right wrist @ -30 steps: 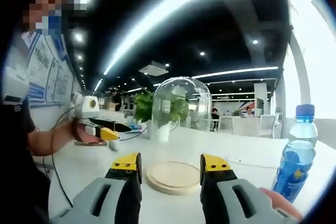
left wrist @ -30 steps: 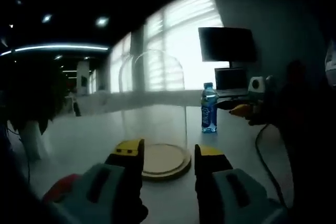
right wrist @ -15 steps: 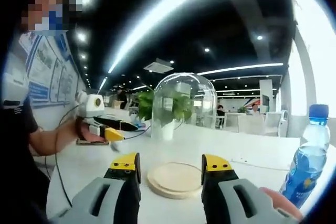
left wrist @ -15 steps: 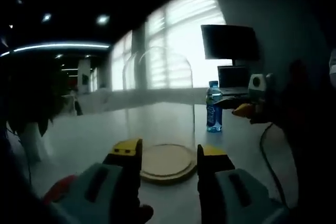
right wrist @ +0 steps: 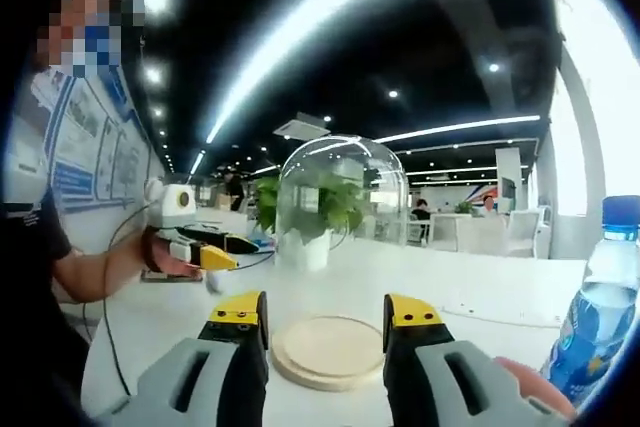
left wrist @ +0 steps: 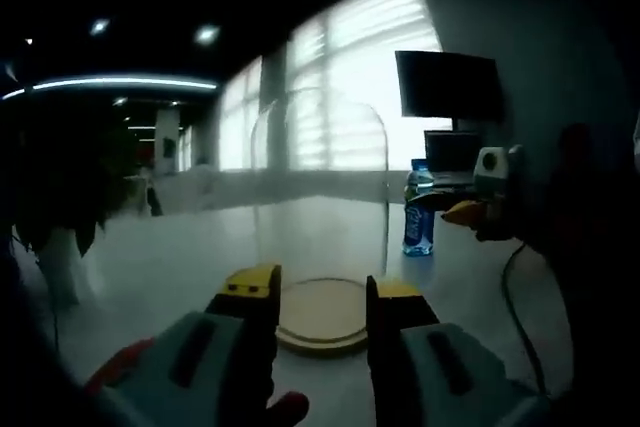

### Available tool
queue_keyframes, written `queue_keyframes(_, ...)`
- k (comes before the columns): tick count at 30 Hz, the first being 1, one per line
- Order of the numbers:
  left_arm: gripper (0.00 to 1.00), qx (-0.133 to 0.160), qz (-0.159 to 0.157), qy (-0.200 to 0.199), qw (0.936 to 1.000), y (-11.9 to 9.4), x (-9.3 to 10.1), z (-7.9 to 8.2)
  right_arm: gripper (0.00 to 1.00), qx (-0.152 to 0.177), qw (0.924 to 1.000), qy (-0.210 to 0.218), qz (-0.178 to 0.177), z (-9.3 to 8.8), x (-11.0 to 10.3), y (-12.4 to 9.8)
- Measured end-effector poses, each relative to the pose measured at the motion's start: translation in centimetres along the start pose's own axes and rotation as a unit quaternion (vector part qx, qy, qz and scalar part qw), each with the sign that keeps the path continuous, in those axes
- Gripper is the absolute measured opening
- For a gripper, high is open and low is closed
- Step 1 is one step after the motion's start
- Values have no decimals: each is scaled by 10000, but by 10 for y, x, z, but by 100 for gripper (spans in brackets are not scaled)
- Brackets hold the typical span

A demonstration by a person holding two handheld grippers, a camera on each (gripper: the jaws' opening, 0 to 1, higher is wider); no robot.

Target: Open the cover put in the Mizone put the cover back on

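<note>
A clear glass dome cover (left wrist: 320,192) stands on a round wooden base (left wrist: 322,319) on the white table. My left gripper (left wrist: 322,289) is open just in front of the base, its yellow-tipped jaws apart and empty. The blue-capped Mizone bottle (left wrist: 418,221) stands upright to the right of the dome. In the right gripper view the same dome (right wrist: 342,205) and base (right wrist: 326,351) sit straight ahead of my open, empty right gripper (right wrist: 325,313). The bottle (right wrist: 604,307) is at the right edge. A person's hand holds the left gripper (right wrist: 210,255) beyond the dome's left side.
A potted green plant (right wrist: 312,215) stands behind the dome. A dark monitor (left wrist: 448,87) and a laptop (left wrist: 450,151) sit past the bottle. A cable (left wrist: 512,297) trails over the table (left wrist: 150,267) on the right. The right gripper (left wrist: 462,211) hovers near the bottle.
Both views have shifted a little, so the dome now sits more centred between each pair of jaws and the bottle lies further right. Both grippers stay open.
</note>
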State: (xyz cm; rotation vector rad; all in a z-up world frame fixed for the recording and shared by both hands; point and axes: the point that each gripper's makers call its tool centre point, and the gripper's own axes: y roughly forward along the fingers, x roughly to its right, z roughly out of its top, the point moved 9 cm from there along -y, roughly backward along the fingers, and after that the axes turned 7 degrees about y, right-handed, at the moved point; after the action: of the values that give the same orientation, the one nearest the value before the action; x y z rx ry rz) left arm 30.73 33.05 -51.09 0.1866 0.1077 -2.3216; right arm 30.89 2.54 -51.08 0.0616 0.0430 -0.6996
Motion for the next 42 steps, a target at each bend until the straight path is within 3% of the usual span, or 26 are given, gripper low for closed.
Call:
queue_keyframes(3, 27, -35, 4, 58, 10000, 1, -1, 0, 41, 39, 10000, 35, -2, 0, 1, 1)
queue_keyframes(17, 27, 54, 13, -391, 9992, 7, -12, 7, 34, 54, 10000, 14, -52, 8, 13, 16)
queue_keyframes(29, 27, 77, 199, -515, 9984, 6, -21, -5, 34, 27, 9998, -158, -132, 7, 22, 22)
queue_keyframes(33, 27, 106, 282, -628, 9976, 5, -26, -9, 34, 9, 9999, -150, 21, 6, 23, 22)
queue_keyframes(37, 27, 111, 162, -691, 9974, 8, -27, -7, 34, -81, 9994, -128, 298, 5, 24, 26)
queue_keyframes(42, 28, 112, -203, -669, 9975, 18, -23, 6, 34, -114, 9986, -58, 519, 6, 29, 36)
